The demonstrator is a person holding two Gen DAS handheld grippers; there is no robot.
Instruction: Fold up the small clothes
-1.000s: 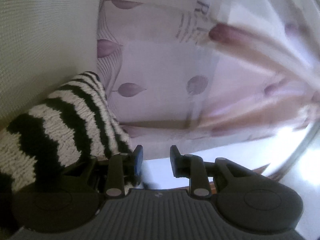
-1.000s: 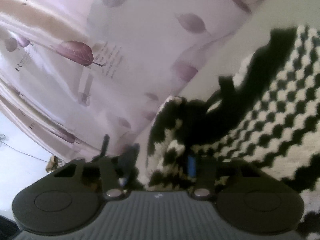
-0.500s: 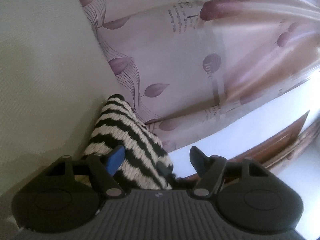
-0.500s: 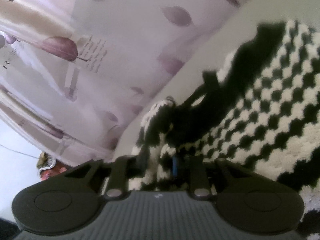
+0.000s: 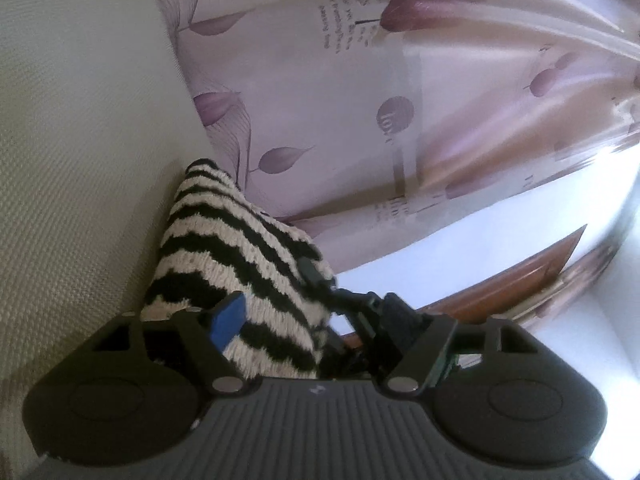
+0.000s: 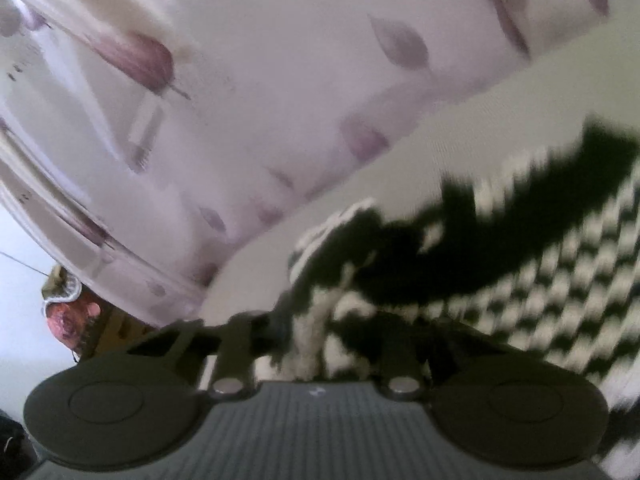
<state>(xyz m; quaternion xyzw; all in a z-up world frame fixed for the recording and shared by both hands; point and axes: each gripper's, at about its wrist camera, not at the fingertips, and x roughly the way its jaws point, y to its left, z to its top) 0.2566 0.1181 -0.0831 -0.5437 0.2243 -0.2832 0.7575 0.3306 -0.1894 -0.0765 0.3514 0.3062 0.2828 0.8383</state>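
A black-and-white zigzag knit garment (image 5: 240,264) lies on the pale textured surface (image 5: 72,160). My left gripper (image 5: 312,320) is open, with a bunched end of the garment between its spread fingers; the left finger's blue pad (image 5: 228,318) touches the knit. In the blurred right wrist view the same garment (image 6: 540,272) spreads to the right, and my right gripper (image 6: 320,340) is shut on a fold of its near edge.
A sheer curtain with purple leaf prints (image 5: 380,100) hangs behind the surface and also shows in the right wrist view (image 6: 240,100). A brown wooden edge (image 5: 520,280) and a bright window area (image 5: 592,240) lie to the right. A reddish object (image 6: 68,316) sits at the lower left.
My left gripper opened wide and moved in so the garment's end sits between its fingers. My right gripper stays shut on the knit and has shifted, blurring its view.
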